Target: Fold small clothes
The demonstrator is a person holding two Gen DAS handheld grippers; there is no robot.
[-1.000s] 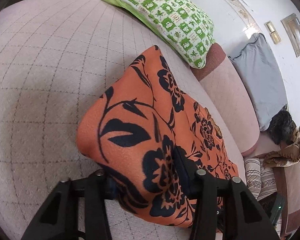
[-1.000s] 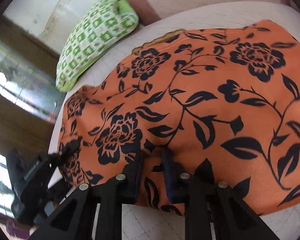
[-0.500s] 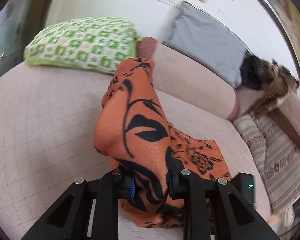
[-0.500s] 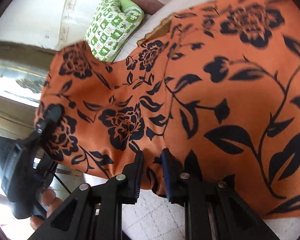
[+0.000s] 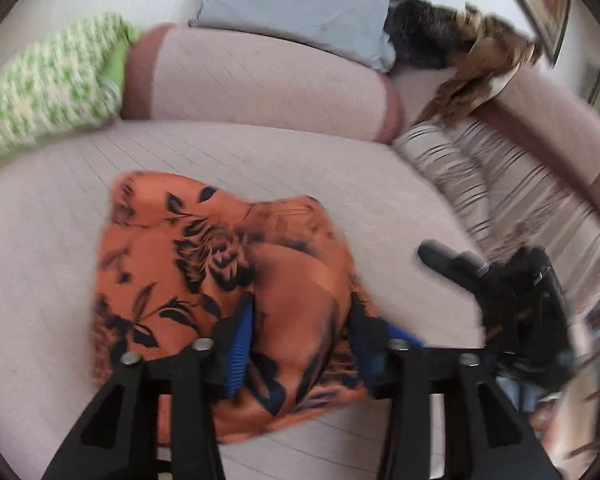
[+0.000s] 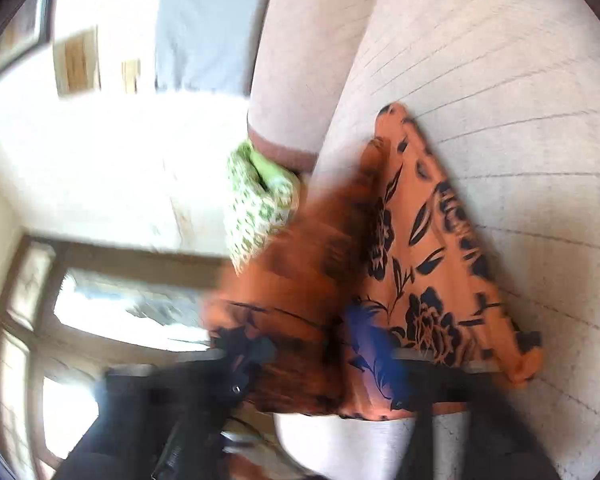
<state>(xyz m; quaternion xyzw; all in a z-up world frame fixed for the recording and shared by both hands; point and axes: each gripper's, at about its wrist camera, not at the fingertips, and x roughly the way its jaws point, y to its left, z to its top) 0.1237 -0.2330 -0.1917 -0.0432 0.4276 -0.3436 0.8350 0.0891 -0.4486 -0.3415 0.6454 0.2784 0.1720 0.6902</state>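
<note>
An orange garment with black flowers (image 5: 188,248) lies bunched on the pale sofa seat (image 5: 40,260). My left gripper (image 5: 304,344) hangs over its near edge. Its jaws are opening, and a hump of the cloth sits loosely between the blue pads (image 5: 240,340). The right gripper's black fingers (image 5: 440,258) show at the right, clear of the cloth. The right wrist view is blurred. There the garment (image 6: 428,248) drapes down in front of my right gripper (image 6: 300,360), whose jaws are opening wide. One blue pad (image 6: 366,340) shows against the loose cloth.
A green checked pillow (image 5: 48,92) lies at the seat's far left, against the pink bolster backrest (image 5: 260,80). Behind are a grey pillow (image 5: 300,4) and a brown furry throw (image 5: 480,48). A striped cushion (image 5: 460,168) fills the right corner. A window (image 6: 100,300) shows left.
Both grippers were shut on the lifted garment. They swung it over and down onto the seat, and their jaws have parted, so the cloth now slumps loose.
</note>
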